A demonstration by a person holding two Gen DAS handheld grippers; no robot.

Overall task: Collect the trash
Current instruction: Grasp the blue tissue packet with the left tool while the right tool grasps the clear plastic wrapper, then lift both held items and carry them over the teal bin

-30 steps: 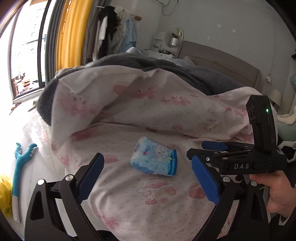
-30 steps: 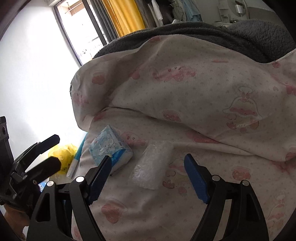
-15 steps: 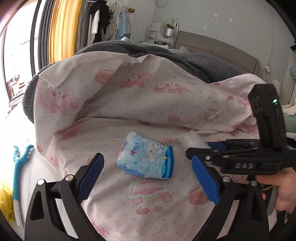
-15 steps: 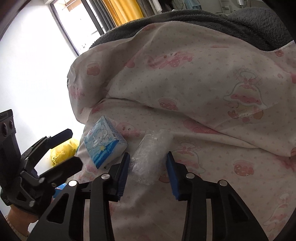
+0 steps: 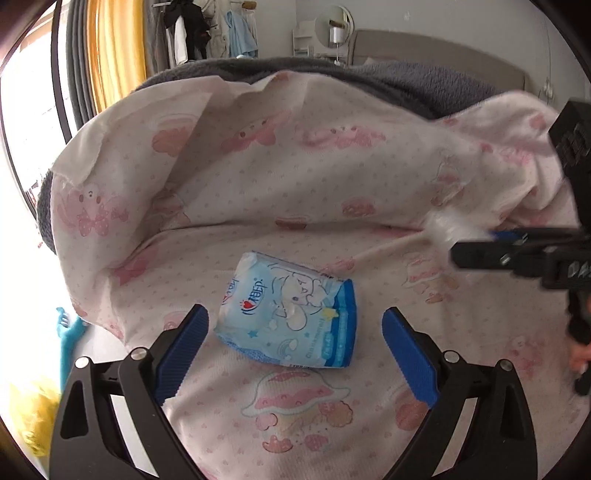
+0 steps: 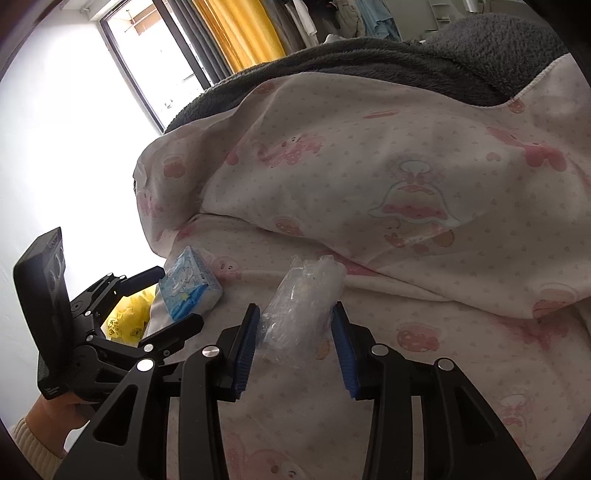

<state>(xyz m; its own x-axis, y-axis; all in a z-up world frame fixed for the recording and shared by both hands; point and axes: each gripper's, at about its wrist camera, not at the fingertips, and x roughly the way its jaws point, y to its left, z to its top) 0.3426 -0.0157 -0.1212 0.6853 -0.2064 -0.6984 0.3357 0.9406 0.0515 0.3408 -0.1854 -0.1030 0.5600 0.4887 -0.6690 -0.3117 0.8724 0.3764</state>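
A blue tissue pack [image 5: 288, 321] with a cartoon print lies on the pink-patterned sheet [image 5: 332, 177]. My left gripper [image 5: 293, 319] is open, its blue pads on either side of the pack's near end and apart from it. A crumpled clear plastic wrapper [image 6: 306, 291] is pinched between the pads of my right gripper [image 6: 295, 312], which is shut on it. In the left wrist view the right gripper [image 5: 461, 245] comes in from the right with the wrapper [image 5: 443, 227] at its tip. The right wrist view shows the left gripper [image 6: 166, 299] around the pack [image 6: 188, 284].
A grey fleece blanket [image 5: 332, 77] is piled behind the folded-back sheet. Off the bed's left edge are a yellow bag [image 6: 127, 321] and a teal plastic object [image 5: 68, 332] on the floor. A window, an orange curtain [image 6: 240, 33] and hanging clothes stand beyond.
The right gripper closed on the clear wrapper, which now hangs from its pads slightly off the sheet. The left gripper moved forward and down until the tissue pack sits between its open fingers.
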